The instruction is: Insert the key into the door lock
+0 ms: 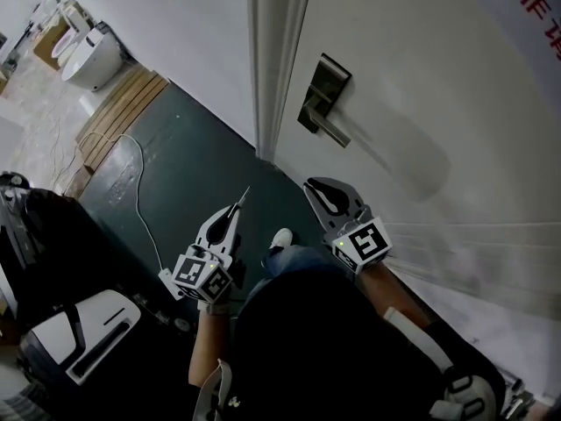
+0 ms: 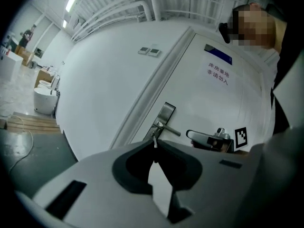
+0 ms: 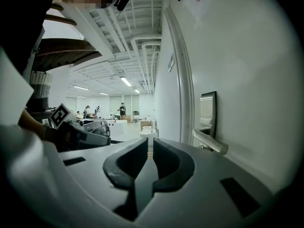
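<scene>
The white door (image 1: 421, 103) fills the right of the head view, with a metal lock plate and lever handle (image 1: 323, 102) on it. My left gripper (image 1: 235, 210) is shut on a thin silver key (image 1: 243, 198), which points up toward the door's edge, well below and left of the lock. In the left gripper view the key (image 2: 154, 139) sticks out between the closed jaws, in line with the lock plate (image 2: 163, 119) but far from it. My right gripper (image 1: 326, 195) hangs by the door under the handle, jaws shut with only a thin slit and nothing held. The handle (image 3: 211, 141) shows in the right gripper view.
The door frame (image 1: 267, 68) runs down beside the lock. Dark green floor (image 1: 184, 165) lies below, with a white cable (image 1: 138, 191), a wooden pallet (image 1: 118, 117) and white toilets (image 1: 89, 55) at upper left. A black and white case (image 1: 83, 331) sits at lower left. My shoe (image 1: 280, 238) is between the grippers.
</scene>
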A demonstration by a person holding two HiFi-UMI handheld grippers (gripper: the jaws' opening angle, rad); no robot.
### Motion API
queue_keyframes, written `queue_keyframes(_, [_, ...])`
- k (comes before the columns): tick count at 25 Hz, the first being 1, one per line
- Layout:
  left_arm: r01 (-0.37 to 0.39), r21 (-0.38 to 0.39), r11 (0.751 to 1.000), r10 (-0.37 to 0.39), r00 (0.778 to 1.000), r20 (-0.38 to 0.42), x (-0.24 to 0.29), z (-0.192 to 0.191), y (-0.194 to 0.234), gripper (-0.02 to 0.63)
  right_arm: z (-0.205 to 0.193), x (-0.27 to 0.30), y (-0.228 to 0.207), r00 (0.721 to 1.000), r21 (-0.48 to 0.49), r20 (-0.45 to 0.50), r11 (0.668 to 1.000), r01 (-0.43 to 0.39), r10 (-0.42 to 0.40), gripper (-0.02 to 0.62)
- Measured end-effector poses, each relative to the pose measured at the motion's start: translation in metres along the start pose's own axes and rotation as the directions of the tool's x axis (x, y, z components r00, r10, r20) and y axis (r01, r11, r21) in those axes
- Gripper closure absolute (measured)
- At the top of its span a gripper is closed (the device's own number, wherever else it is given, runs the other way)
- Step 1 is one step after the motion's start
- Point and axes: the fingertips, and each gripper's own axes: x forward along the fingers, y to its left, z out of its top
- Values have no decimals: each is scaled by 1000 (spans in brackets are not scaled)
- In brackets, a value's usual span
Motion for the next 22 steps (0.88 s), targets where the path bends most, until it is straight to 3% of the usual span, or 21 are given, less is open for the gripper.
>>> queue_keyframes(6, [99, -31, 995, -101, 993, -62, 43, 6, 9, 578, 5, 3, -19, 996, 41, -2, 996, 84, -84, 551])
queue_keyframes(10, [128, -124, 984, -141, 985, -104, 73, 4, 7, 578, 3, -4, -29, 991, 60, -5, 989, 136, -136, 551])
queue_keyframes(22, [218, -344, 913, -282, 948, -149, 151, -5, 3, 580, -11, -36, -71, 934, 159, -74, 920, 357, -350, 551])
